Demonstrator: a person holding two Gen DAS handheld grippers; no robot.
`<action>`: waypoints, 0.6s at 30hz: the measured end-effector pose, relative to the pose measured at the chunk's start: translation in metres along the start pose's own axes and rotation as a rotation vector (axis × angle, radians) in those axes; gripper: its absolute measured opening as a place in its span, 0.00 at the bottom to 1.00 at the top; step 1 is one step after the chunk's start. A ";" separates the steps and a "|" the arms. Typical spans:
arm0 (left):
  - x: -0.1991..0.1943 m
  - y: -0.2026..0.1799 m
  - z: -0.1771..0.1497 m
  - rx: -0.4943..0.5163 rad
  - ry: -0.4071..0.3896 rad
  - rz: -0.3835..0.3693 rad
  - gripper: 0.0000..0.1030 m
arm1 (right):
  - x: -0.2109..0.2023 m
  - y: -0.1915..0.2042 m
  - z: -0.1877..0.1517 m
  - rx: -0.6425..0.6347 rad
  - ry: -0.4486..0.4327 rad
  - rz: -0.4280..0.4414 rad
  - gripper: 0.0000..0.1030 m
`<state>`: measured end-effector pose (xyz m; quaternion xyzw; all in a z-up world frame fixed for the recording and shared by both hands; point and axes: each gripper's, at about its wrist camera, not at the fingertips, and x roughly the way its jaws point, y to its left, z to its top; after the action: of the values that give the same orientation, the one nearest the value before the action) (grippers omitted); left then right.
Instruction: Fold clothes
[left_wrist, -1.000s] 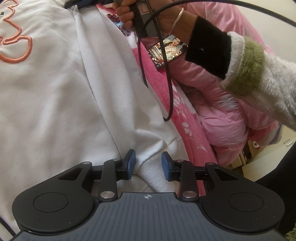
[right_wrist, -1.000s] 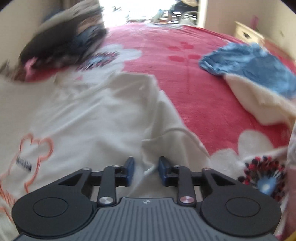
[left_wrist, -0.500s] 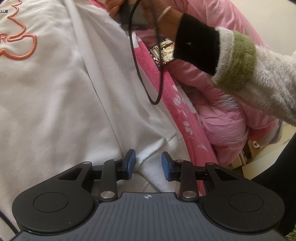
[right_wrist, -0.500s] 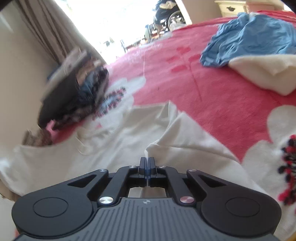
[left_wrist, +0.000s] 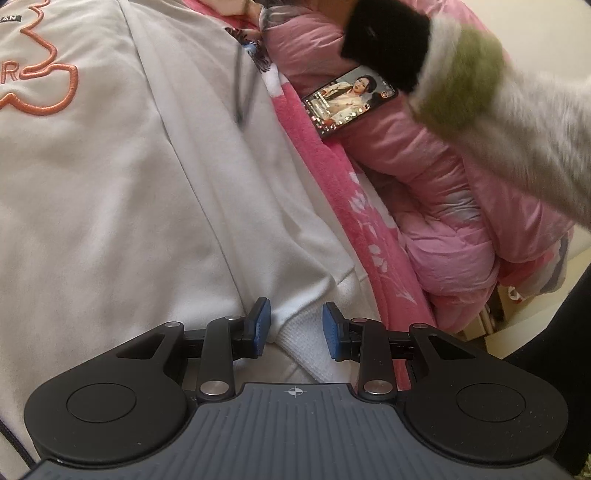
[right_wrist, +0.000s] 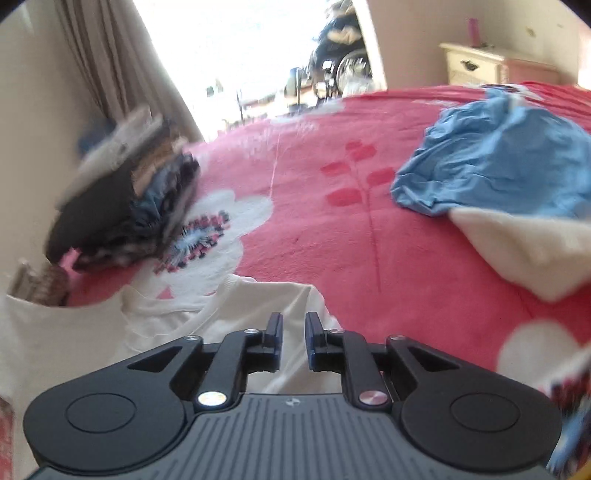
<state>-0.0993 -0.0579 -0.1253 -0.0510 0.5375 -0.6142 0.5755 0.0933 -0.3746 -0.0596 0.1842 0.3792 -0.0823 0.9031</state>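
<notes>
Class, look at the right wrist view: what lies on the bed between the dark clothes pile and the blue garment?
Only bare red flowered blanket between pile and blue garment.

Orange "R" embroidered on white sweatshirt (left_wrist: 110, 166) (black tag illegible)

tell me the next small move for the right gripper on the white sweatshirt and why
Probably lower the right gripper back onto the white sweatshirt and re-pinch. Its jaws have just been opening, with nothing between them, and the left gripper stands open around the ribbed hem.
</notes>
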 end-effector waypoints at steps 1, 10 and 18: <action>0.000 0.000 0.000 0.000 0.000 0.001 0.30 | 0.012 0.006 0.007 -0.030 0.030 -0.037 0.25; 0.000 -0.001 -0.001 -0.008 -0.002 0.011 0.30 | 0.058 0.013 0.018 -0.071 0.111 -0.145 0.05; 0.001 -0.001 0.002 -0.001 0.021 0.018 0.30 | 0.080 -0.026 0.027 0.258 0.054 -0.012 0.05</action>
<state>-0.0990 -0.0599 -0.1240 -0.0397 0.5443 -0.6093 0.5752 0.1593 -0.4095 -0.1061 0.2986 0.3908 -0.1306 0.8608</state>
